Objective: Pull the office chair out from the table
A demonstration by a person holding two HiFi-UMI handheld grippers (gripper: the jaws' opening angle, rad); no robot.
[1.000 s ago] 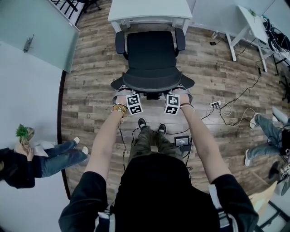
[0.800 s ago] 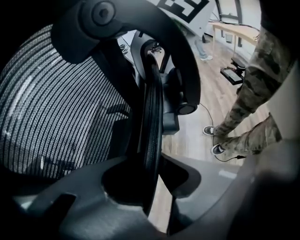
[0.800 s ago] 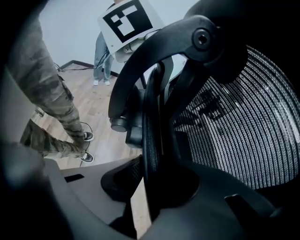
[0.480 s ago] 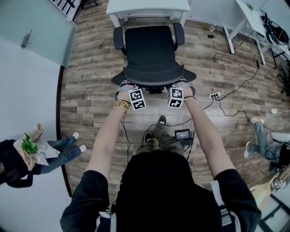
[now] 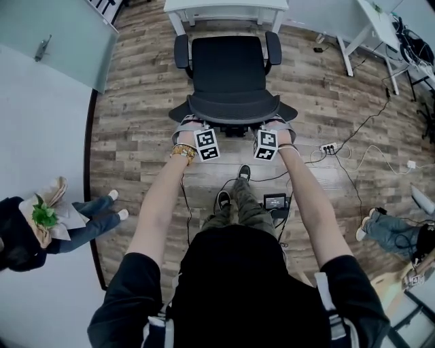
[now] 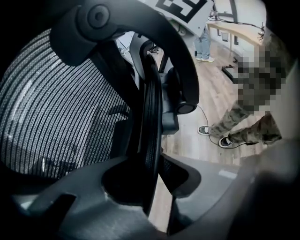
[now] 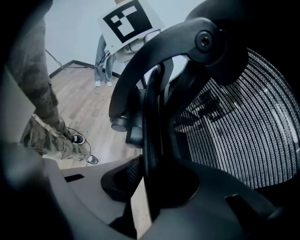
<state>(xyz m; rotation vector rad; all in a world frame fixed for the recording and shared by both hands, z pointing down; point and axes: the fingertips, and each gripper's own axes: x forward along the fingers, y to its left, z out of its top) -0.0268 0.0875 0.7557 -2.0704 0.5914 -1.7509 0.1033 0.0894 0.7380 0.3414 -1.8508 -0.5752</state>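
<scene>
Black chair [image 5: 228,75] in mid-pull, backrest toward the puller, seat front just beside the near edge of the white surface [image 5: 224,7], armrests already out from under it. Wheels somewhere under the seat on the plank floor [image 5: 136,102], not visible from above.

Reads as the hauling step itself: grip made, most of the job done by the look of it, only a little more clearance wanted.

Left tongs [image 5: 189,128] clamped on the left end of the backrest's top rim [image 6: 152,122], right tongs [image 5: 274,126] on the right end. Part-way spread, both pairs, no wider than the rim demands. Pads pressed on either face of that thin black frame, grey mesh [image 6: 56,117] stretched beside it. Nothing else between them.

Next up, as a guess: a straight, even draw back toward the feet, both hands level and in step, for true rolling and no swivel. Calls for a firm pinch throughout, on a rim that slim and smooth and probably prone to slipping free under a jerk. Worth minding the black box [image 5: 274,202] on the floor by the shoes, right in the path of any backward step, and the power strip [image 5: 328,147] off to the right. Then, once well apart from the surface, a stop and a release of both tongs.
</scene>
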